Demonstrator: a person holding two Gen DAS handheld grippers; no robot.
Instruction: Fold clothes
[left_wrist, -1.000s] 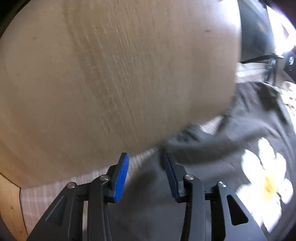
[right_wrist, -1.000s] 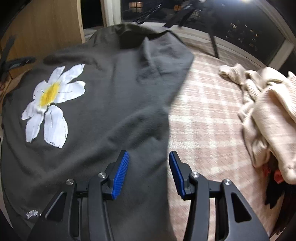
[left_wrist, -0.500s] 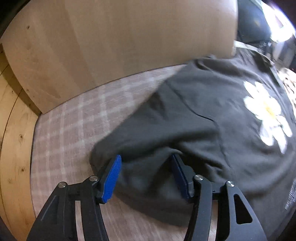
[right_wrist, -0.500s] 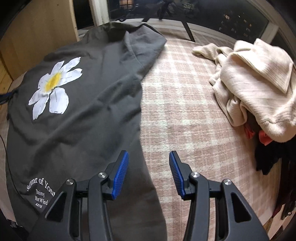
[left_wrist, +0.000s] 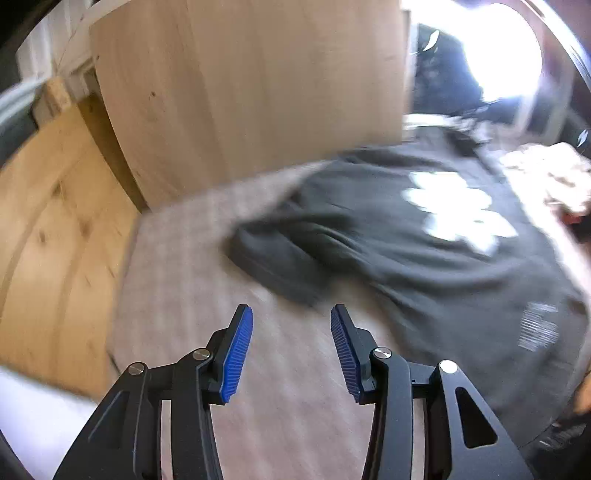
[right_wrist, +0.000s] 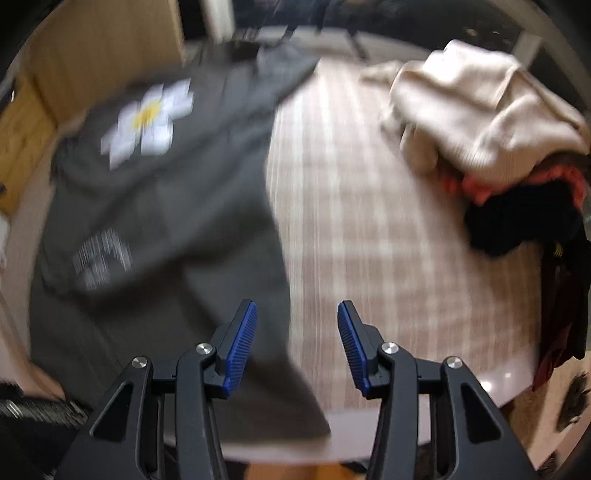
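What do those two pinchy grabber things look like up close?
Both look the same. The left gripper and the right gripper each have two black angular fingers with triangle-shaped cut-outs and round silver screws. On the inside of each finger sits a bright blue ribbed pad. No cables, sleeves or writing can be seen on them.

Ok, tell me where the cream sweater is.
In the right wrist view the cream sweater lies crumpled at upper right on the plaid cover, atop red and dark clothes, apart from the grey daisy sweatshirt.
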